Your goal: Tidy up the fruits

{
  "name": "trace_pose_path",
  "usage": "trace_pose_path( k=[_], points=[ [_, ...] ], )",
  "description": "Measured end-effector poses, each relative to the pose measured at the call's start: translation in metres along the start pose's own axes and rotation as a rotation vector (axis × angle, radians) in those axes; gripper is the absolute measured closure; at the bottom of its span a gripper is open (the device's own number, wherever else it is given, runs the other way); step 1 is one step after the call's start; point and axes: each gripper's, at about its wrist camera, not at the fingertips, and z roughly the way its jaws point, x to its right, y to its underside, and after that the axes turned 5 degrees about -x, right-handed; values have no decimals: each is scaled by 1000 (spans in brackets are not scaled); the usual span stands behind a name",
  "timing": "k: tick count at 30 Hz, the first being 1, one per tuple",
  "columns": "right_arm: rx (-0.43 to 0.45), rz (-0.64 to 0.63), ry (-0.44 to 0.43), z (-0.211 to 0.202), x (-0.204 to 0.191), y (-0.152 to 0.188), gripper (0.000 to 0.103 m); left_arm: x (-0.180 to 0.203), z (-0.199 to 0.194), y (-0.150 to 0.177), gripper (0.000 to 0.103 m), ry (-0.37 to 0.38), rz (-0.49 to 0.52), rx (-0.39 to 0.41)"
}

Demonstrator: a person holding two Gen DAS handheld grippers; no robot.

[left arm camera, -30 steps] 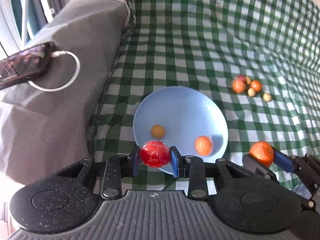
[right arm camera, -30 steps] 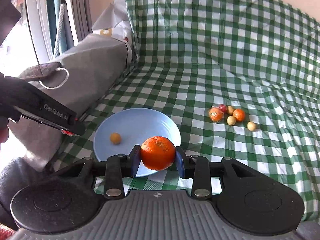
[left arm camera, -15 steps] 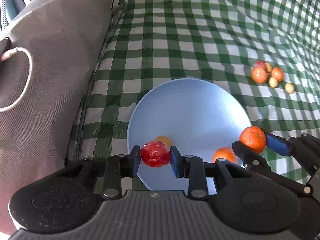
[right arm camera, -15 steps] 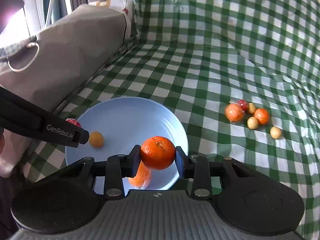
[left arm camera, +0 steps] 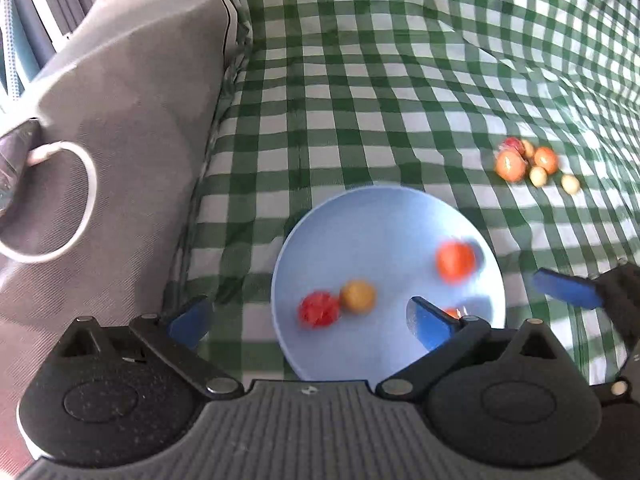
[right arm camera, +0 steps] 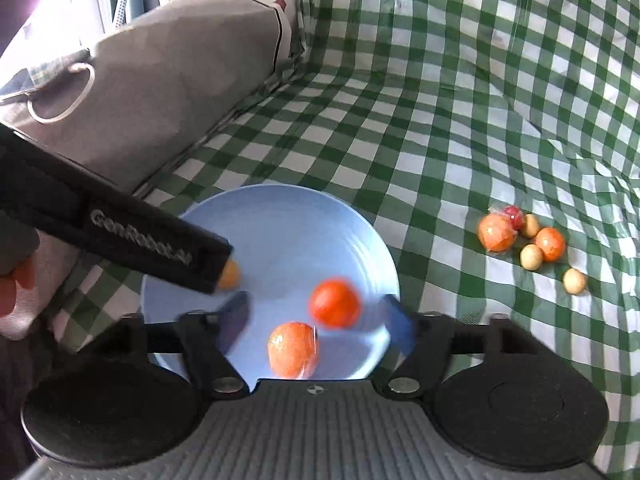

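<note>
Jaws on my left gripper [left arm camera: 312, 320] and right gripper [right arm camera: 316, 318] opening, nothing pinched; blurred orange [right arm camera: 335, 303], red fruit [left arm camera: 319, 309] on blue plate [right arm camera: 280, 216], lower centre.

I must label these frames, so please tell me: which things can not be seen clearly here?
- Left wrist view: wrapped orange fruit, mostly hidden behind the left claw finger.
- Right wrist view: small yellow fruit, half covered by the left claw's body.
- Both views: just-dropped orange and red fruit, motion-blurred.
</note>
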Motion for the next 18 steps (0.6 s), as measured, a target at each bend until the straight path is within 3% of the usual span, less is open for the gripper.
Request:
trace_pose_path(
  k=[10,18],
  points=[
    [-19,59,-6,-88,-5,52,5,0,-66,70,0,-36,-52,6],
    [69,30,33,-135,-20,73,2,18,-100,96,0,-79,-30,75]
  ],
)
